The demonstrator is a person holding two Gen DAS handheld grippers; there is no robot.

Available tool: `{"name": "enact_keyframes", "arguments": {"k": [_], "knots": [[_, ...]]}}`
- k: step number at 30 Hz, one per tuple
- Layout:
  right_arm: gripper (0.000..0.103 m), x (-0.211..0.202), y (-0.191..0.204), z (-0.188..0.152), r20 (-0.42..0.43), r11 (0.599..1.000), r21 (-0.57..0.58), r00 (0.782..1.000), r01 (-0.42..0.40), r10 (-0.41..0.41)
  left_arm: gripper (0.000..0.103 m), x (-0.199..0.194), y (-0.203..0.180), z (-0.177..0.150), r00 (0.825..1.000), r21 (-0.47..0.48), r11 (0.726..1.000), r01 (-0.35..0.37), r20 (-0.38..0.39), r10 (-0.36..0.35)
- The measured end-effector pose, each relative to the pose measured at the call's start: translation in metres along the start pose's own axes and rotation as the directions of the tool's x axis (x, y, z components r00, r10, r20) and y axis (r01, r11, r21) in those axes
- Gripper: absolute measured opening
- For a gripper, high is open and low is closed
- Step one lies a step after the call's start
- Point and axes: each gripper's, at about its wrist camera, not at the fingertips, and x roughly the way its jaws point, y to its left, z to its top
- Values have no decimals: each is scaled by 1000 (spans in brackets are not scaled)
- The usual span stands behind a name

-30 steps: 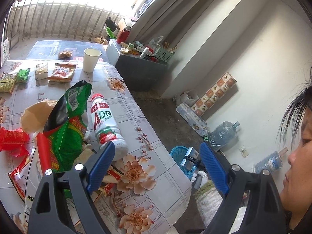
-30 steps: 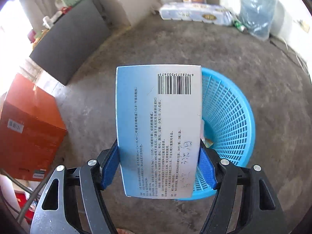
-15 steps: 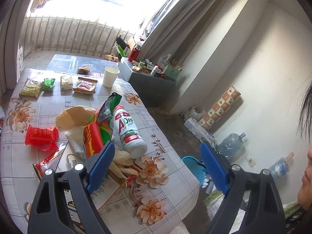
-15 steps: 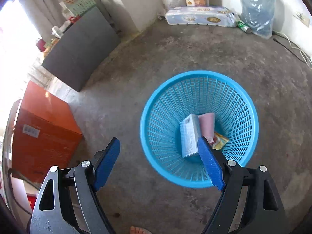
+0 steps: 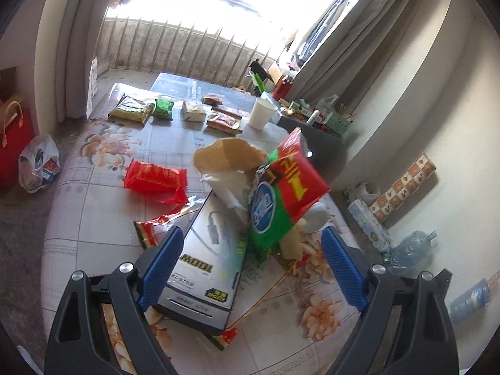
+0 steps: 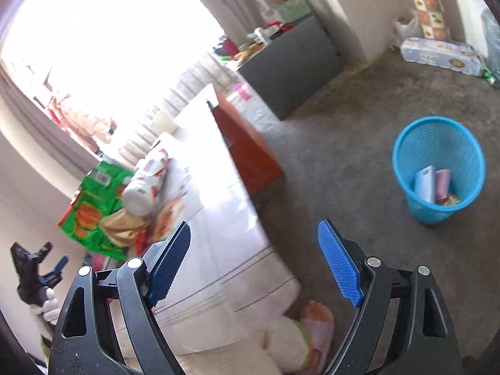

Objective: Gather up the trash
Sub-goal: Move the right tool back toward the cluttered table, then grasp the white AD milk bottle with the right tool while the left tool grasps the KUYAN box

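Left tongs (image 5: 250, 247) gaped wide, empty, over the counter (image 5: 93, 218) litter; right tongs (image 6: 254, 250), empty, were opening, bin (image 6: 406, 143) set near for drops

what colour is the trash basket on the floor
Bright blue, a mesh plastic basket; it shows best in the right wrist view.

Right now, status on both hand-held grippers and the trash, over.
Left hand-held gripper open, empty, over table litter. Right hand-held gripper opening, empty. Blue box in blue basket. Green-red snack bag nearest; nothing blocking.
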Motion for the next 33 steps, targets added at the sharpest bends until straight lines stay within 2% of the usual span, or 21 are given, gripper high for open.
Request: {"name": "enact_keyframes", "arguments": {"k": [3,5,8,13,15,19,22,24,28,33], "knots": [[80,18,36,-8,-43,995,-30,994,-97,96,87,23,4,-14,997,81,995,-53,-57,57],[80,31,62,-8,-69,988,-79,990,-130,125,87,36,5,-19,994,118,992,-47,-96,59],[80,47,103,-4,-139,968,-130,971,-213,195,88,54,5,-19,988,167,986,-27,-144,51],[87,53,181,8,-198,916,-233,938,-327,284,90,73,8,-18,983,220,975,-35,-170,74],[88,52,211,11,-198,900,-266,934,-345,299,90,80,8,-17,980,224,974,-41,-181,83],[88,60,245,17,-225,879,-258,909,-402,350,90,88,6,-18,979,263,963,-51,-176,100],[88,68,259,19,-239,878,-260,908,-402,345,90,95,3,-21,972,304,947,-102,-174,160],[88,79,266,18,-248,892,-269,921,-363,301,90,101,3,-22,967,323,939,-119,-176,183],[88,97,260,17,-248,933,-277,955,-230,161,90,107,4,-23,963,323,939,-119,-193,189],[88,116,245,36,-249,952,-259,964,-161,95,87,111,9,-23,963,299,949,-99,-211,167]]}}
